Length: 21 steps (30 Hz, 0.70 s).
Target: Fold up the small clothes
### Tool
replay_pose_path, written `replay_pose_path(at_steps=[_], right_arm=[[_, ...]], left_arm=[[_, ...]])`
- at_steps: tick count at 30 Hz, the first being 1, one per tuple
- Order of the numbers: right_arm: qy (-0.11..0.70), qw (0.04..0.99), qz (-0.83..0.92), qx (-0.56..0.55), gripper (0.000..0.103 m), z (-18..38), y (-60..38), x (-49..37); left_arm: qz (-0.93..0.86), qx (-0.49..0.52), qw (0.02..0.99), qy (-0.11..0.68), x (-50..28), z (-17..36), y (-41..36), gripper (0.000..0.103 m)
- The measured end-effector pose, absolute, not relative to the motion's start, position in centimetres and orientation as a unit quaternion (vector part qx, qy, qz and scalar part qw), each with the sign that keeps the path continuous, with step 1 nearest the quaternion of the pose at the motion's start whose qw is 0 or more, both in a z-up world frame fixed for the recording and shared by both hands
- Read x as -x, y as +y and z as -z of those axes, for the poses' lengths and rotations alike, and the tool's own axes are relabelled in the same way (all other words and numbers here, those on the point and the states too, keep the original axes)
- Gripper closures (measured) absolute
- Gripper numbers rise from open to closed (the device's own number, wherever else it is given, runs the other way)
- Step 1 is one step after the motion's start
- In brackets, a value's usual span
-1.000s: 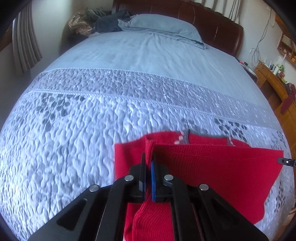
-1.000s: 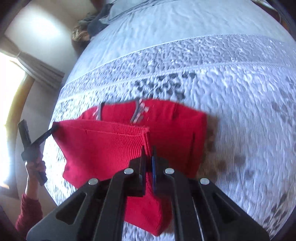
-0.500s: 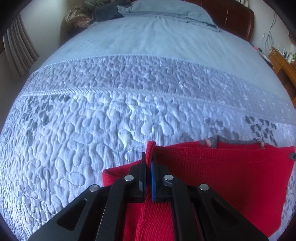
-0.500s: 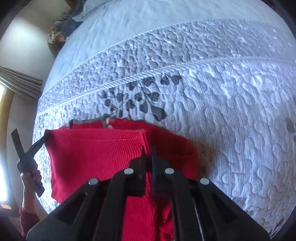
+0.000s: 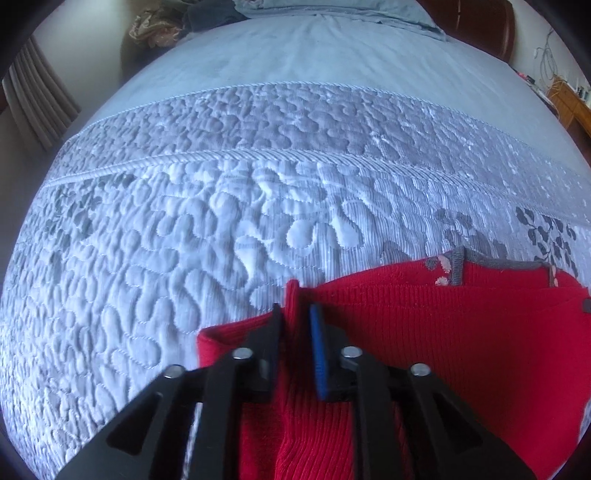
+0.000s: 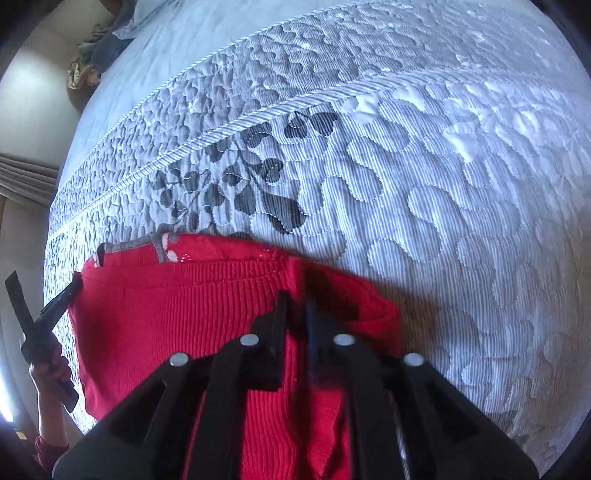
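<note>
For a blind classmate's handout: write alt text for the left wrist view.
The left gripper, seen from just behind its black fingers, pinches a ribbed corner of a red knit garment lying on a pale blue quilted bedspread. A pillow lies far behind.

Place: you are working in a home bedroom.
Bed: a quilted blue-grey bedspread (image 5: 229, 229) is covering it, pillow (image 5: 332, 9) lying at the headboard (image 5: 480, 22) edge.
Window: curtains (image 5: 37, 107) are hanging beside it.
</note>
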State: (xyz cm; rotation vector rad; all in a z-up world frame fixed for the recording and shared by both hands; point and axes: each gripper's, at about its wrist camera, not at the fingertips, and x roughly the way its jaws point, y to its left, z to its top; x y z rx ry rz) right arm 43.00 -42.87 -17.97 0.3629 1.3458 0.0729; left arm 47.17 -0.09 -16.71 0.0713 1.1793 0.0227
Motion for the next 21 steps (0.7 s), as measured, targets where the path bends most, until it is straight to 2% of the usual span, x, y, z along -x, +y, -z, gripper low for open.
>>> replay_pose_path(at_steps=[2,4,5,8,9,14,21], right_arm=[[0.616,0.773,-0.035,-0.148,0.081,16.5,-42.8,-41.9],[0.603,0.785,-0.05,-0.135,0.07,14.3,-42.8,-39.6],[0.6,0.786,-0.07,-0.13,0.069,13.2,-42.7,-37.7],[0.604,0.781,-0.112,-0.116,0.062,11.4,-41.8,-32.4],[0.609,0.774,-0.13,-0.112,0.059,11.2,-41.4,-30.0],[0.632,0.756,-0.143,-0.098,0.059,13.0,-40.5,-24.0],[0.648,0.736,-0.142,-0.133,0.059,15.5,-40.4,-23.2]], left_arm=[[-0.011,-0.02,0.829,0.558,-46.0,15.2,0.6,0.068],[-0.001,-0.009,0.832,0.554,-44.1,13.4,1.4,0.063],[-0.003,-0.007,0.828,0.56,-42.7,12.6,1.8,0.055],[0.019,0.01,0.816,0.578,-36.8,10.9,3.7,0.045],[0.021,0.009,0.813,0.582,-34.2,10.7,4.4,0.045],[0.026,0.037,0.799,0.6,-27.0,12.1,6.9,0.044],[0.028,0.048,0.785,0.617,-25.9,14.5,6.5,0.044]])
